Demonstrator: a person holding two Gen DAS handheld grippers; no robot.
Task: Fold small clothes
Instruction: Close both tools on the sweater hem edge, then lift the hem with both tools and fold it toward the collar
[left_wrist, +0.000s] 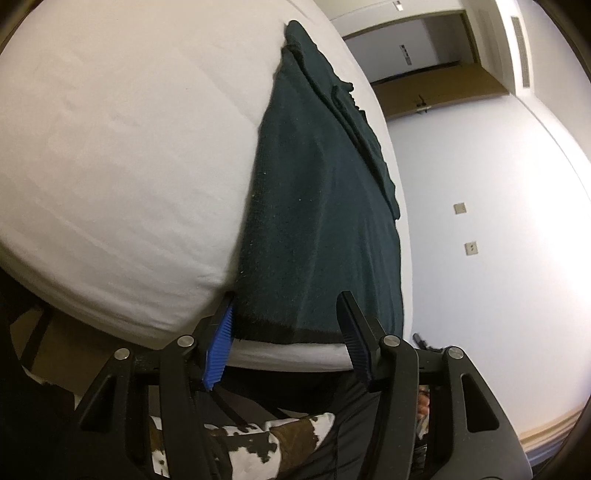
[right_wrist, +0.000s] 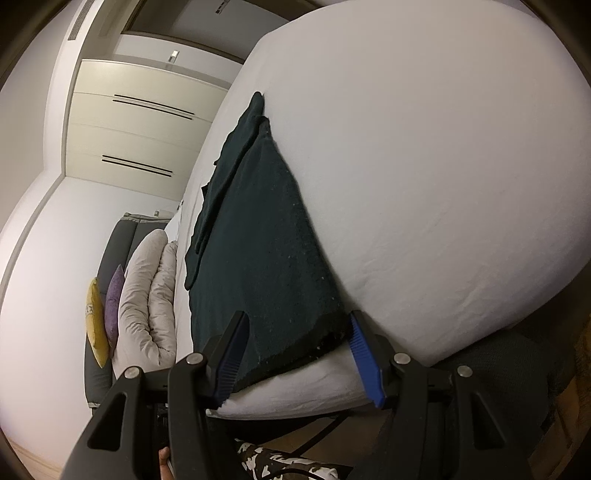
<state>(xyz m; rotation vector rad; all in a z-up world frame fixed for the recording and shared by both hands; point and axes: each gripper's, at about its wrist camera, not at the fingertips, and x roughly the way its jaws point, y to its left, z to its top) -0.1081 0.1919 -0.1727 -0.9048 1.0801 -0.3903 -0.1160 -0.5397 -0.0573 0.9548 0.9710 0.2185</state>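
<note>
A big white bed (left_wrist: 110, 166) fills most of both views, and a dark green cloth (left_wrist: 314, 221) lies flat on it, reaching right down to the near edge with a smaller folded part on top at the far end. The left tongs (left_wrist: 288, 332) are apart, with the cloth's near hem between the blue pads but not pinched. The right tongs (right_wrist: 295, 350) are apart too, around the hem's other corner.
</note>
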